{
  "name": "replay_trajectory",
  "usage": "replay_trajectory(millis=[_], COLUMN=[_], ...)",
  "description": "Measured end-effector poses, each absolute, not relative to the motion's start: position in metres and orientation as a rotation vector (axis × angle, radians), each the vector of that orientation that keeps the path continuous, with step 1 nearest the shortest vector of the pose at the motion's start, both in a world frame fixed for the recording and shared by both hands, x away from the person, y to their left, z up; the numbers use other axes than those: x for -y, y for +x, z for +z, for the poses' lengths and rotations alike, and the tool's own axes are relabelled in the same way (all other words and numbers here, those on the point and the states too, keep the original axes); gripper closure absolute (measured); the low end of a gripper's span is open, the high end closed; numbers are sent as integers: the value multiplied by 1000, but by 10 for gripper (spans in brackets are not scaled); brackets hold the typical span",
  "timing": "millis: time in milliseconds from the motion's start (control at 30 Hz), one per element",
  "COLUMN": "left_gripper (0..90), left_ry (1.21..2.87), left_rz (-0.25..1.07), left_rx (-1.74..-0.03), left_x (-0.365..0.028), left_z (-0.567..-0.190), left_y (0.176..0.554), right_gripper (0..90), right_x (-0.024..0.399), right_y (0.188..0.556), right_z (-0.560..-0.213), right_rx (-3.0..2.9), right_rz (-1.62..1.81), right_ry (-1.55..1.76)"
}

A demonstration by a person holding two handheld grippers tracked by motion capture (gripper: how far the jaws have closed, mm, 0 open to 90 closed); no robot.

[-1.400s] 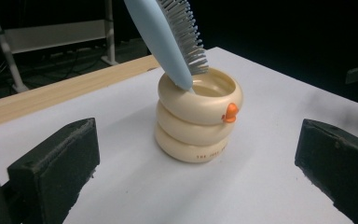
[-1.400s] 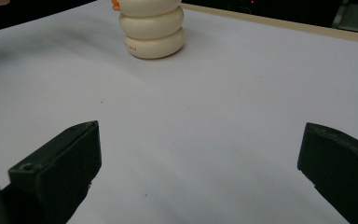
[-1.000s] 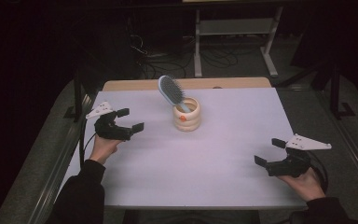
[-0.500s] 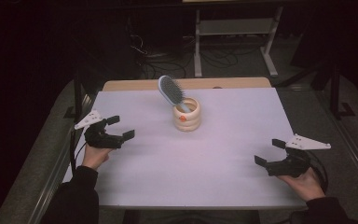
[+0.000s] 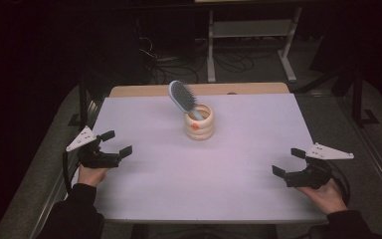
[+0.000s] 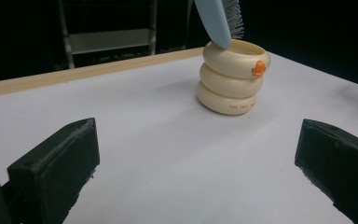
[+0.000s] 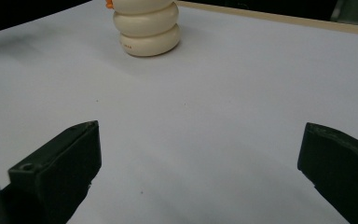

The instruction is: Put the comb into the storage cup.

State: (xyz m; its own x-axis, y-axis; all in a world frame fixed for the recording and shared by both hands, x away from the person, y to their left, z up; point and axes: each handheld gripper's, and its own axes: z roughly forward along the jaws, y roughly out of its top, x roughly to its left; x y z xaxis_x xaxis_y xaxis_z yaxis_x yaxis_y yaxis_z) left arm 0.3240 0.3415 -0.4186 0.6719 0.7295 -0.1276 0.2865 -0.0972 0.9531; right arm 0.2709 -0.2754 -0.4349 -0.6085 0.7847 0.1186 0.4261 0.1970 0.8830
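Observation:
A cream ringed cup (image 5: 199, 123) with an orange dot stands at the table's middle back. A light blue hairbrush (image 5: 182, 97) leans in it, bristle head up and tilted left. The left gripper view shows the cup (image 6: 232, 77) ahead right with the hairbrush (image 6: 216, 18) rising from it. In the right gripper view the cup (image 7: 147, 28) sits far ahead. My left gripper (image 5: 117, 143) rests open near the table's left edge. Near the right front, my right gripper (image 5: 289, 161) is open too. Both hold nothing.
The white table top (image 5: 189, 169) has a wooden strip (image 5: 144, 90) along its far edge. A metal shelf frame (image 5: 251, 35) and cables (image 5: 166, 62) lie on the dark floor behind.
My left gripper has drawn back toward the person and to the left, away from the cup. The right gripper has stayed put.

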Motion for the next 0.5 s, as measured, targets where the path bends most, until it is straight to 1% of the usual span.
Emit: replay_trajectory(millis=[333,500], left_gripper=[0,0], left_ry=[1631,1620], left_rz=[495,510], left_rx=[-877,-877], left_x=[-358,-362], left_z=[-426,-427], left_y=[306,302], right_gripper=[0,0], right_x=[275,275], right_y=[272,275], right_z=[-435,-436], right_rx=[-2118,-2121], right_rz=[1383,1383], right_ry=[1136,1144])
